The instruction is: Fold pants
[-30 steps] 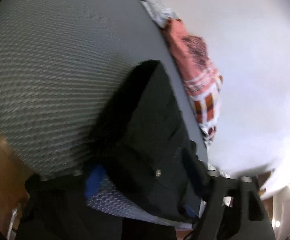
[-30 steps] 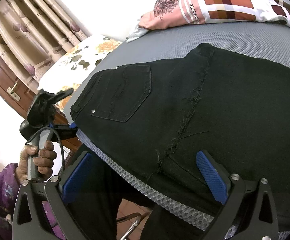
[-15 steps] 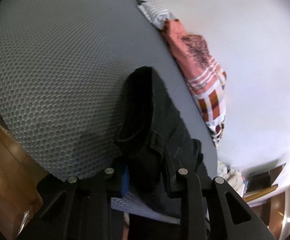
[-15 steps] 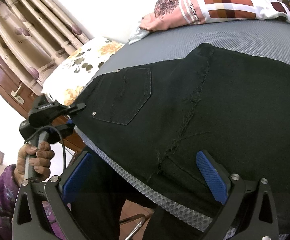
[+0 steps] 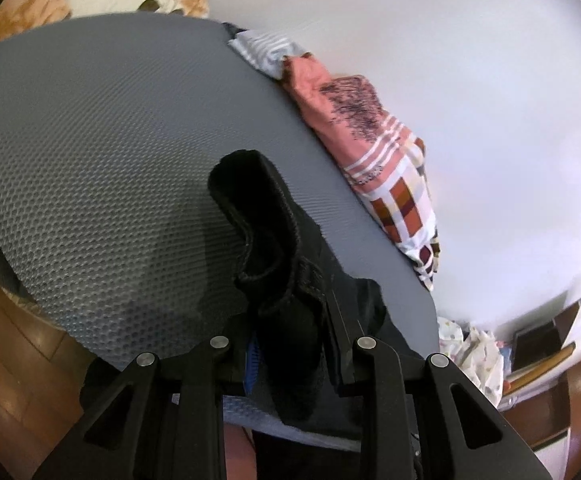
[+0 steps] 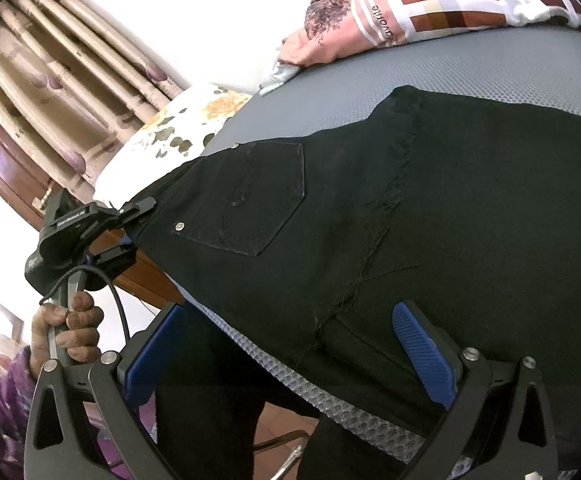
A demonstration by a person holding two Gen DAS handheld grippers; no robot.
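Note:
Black pants [image 6: 430, 216] lie spread on a grey mesh bed surface [image 6: 490, 68], back pocket up, one part hanging over the near edge. My left gripper [image 5: 290, 344] is shut on the pants' waistband [image 5: 266, 240], which bunches up between its fingers; the right wrist view shows it [image 6: 130, 220] at the waist corner on the left. My right gripper [image 6: 290, 352] is open, its blue pads [image 6: 422, 352] either side of the pants near the bed's front edge, holding nothing.
A pink, checked cloth [image 6: 410, 8] and a striped cloth [image 5: 262, 50] lie at the bed's far edge by the white wall. A floral pillow [image 6: 178, 136], curtains [image 6: 62, 80] and wooden furniture stand at the left. Wood floor [image 5: 6, 360] lies below.
My left gripper has closed on the waistband and lifted it slightly off the mesh, moving toward the bed's corner. My right gripper has stayed open in the same place.

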